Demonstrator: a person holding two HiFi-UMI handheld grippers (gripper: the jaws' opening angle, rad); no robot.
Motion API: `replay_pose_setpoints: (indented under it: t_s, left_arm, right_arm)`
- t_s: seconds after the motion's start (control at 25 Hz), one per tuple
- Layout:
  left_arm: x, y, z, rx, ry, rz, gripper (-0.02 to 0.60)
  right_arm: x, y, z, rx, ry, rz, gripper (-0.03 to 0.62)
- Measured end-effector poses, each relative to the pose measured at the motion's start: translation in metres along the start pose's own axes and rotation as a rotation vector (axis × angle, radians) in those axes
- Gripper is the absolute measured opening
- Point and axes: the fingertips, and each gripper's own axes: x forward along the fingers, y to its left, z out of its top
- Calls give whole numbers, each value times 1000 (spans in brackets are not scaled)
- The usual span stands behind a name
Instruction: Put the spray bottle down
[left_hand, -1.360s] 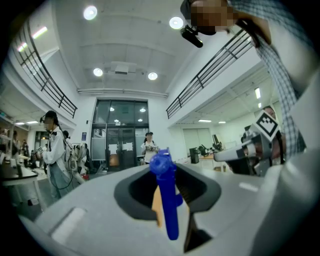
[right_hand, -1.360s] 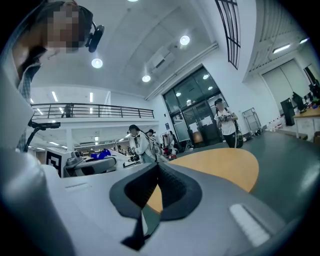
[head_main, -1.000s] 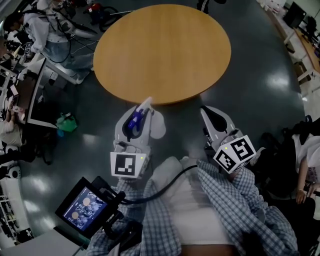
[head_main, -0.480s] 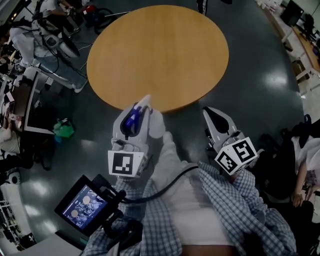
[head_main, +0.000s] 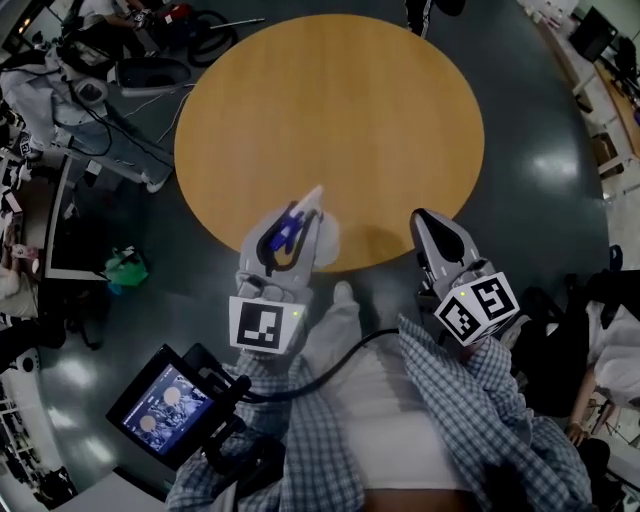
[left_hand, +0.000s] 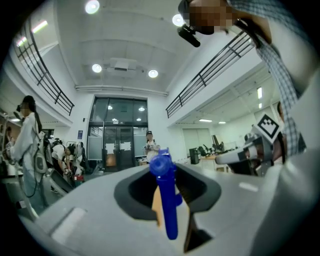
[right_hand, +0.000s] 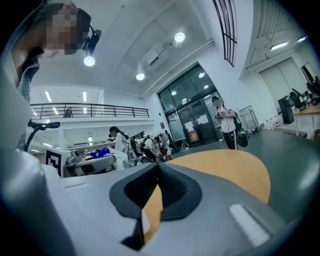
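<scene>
The spray bottle (head_main: 292, 224) has a blue trigger head and a white body. My left gripper (head_main: 297, 222) is shut on it and holds it level over the near rim of the round wooden table (head_main: 330, 110). In the left gripper view the blue head (left_hand: 167, 200) stands upright between the jaws of the left gripper (left_hand: 168, 176). My right gripper (head_main: 428, 218) is shut with nothing in it, its tips just at the table's near edge, to the right of the left one. The right gripper view shows the closed tips of the right gripper (right_hand: 158, 167) against the tabletop (right_hand: 225, 170).
The table stands on a dark glossy floor. People and equipment crowd the far left (head_main: 90, 70). A small screen (head_main: 165, 408) hangs at my lower left, and a green object (head_main: 124, 268) lies on the floor. Chairs stand at the right edge (head_main: 600, 290).
Both grippers have moved forward together to the table's near edge. The bottle now hangs over the rim instead of over the floor. Neither grip has changed.
</scene>
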Motion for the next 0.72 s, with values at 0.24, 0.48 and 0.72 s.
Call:
replay_pose_setpoints:
  t_s: [0.24,0.48,0.72]
  left_arm:
    - [38,32,-21,-27,26,-57,109]
    - [72,62,-37,-49,33,-63,109]
    - [97,77,-47,-37,27,-37,109]
  right_arm:
    - [52,-7,-2,-14,28,-21,6]
    - [85,-13,-6,-33,67,-31,6]
    - [104,-27,-1,-36,76,-20,6]
